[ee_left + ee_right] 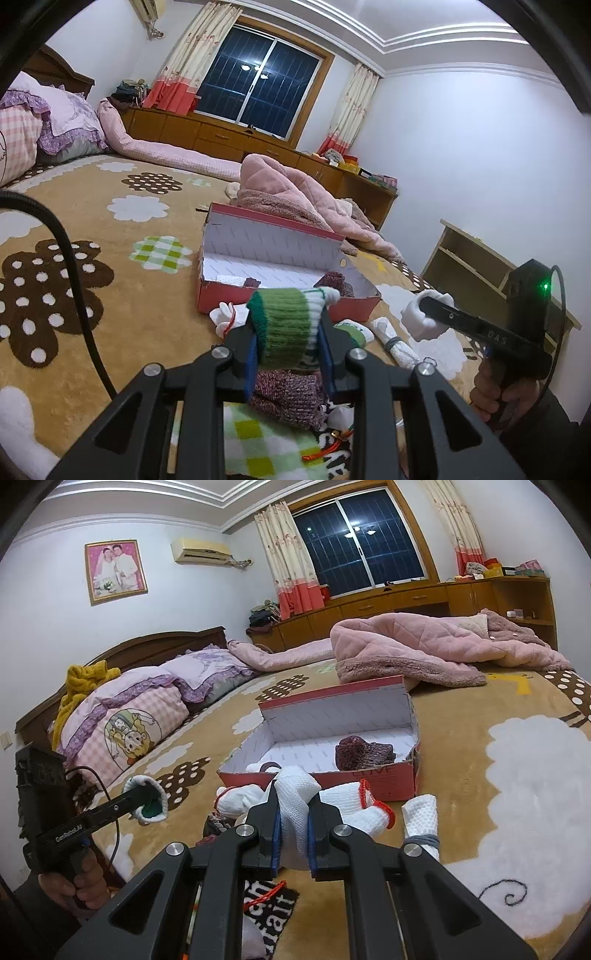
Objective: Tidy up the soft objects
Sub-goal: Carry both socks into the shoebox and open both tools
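My left gripper (pixel 289 334) is shut on a green-and-white knitted sock (pixel 286 325), held up just in front of the open red shoebox (pixel 236 293). My right gripper (pixel 294 821) is shut on a white knitted sock (pixel 293 794), also near the red shoebox's (pixel 391 779) front wall. A maroon knitted piece (pixel 364 755) lies inside the box. More white socks (pixel 421 816) lie on the blanket beside the box, and a maroon knit (pixel 286 397) lies under my left gripper. Each gripper shows in the other's view, my right (pixel 428 306) and my left (pixel 147 799).
A flower-patterned tan blanket (pixel 110 229) covers the bed. A pink quilted robe (pixel 424 646) lies behind the box. Pillows (pixel 147 701) sit at the headboard. A low wooden shelf (pixel 476 266) stands beside the bed, and wooden cabinets (pixel 406 602) run under the window.
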### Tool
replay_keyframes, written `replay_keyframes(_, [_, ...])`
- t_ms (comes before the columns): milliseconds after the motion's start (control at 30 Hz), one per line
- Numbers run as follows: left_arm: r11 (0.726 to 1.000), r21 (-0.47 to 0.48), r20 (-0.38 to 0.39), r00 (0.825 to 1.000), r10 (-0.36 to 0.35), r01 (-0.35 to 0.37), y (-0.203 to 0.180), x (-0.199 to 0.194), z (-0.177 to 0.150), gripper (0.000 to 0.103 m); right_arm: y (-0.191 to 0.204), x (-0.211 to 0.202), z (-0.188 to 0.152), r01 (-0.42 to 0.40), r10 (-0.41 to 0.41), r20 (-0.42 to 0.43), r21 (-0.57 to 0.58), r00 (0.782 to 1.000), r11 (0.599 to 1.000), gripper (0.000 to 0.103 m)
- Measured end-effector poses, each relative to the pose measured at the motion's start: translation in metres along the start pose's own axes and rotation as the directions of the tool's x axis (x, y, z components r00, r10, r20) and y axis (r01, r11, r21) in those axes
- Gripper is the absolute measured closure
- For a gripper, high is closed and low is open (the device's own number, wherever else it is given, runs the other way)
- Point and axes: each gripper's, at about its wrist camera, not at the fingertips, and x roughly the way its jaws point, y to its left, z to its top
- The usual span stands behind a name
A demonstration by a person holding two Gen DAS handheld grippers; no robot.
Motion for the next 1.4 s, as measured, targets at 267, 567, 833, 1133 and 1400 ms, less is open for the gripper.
replay_keyframes(267, [0.997, 0.078, 0.005, 1.000, 0.021, -0.021, -0.005, 0.006, 0.007, 0.075, -0.010, 0.013, 0.006, 0.047, -0.047, 0.015, -0.004, 0.999, 0.999, 0.091])
replay_keyframes(567, [0.996, 0.084, -0.033, 0.999, 0.022, -0.019, 0.007, 0.039, 0.018, 0.075, -0.035, 0.043, 0.018, 0.083, -0.083, 0.000, 0.041, 0.997, 0.996, 0.091])
replay_keyframes(833, [0.991, 0.132, -0.078, 0.996, 0.043, -0.032, 0.012, 0.085, 0.028, 0.075, -0.037, 0.068, 0.025, 0.077, -0.076, -0.022, 0.045, 0.997, 0.996, 0.091])
replay_keyframes(1133, [0.990, 0.132, -0.100, 0.993, 0.059, -0.046, 0.025, 0.132, 0.048, 0.075, -0.039, 0.108, 0.044, 0.110, -0.110, -0.028, -0.009, 0.993, 0.994, 0.091])
replay_keyframes(1400, [0.989, 0.120, -0.133, 0.986, 0.099, -0.083, 0.036, 0.165, 0.057, 0.075, -0.061, 0.136, 0.052, 0.242, -0.239, -0.063, 0.029, 0.969, 0.970, 0.090])
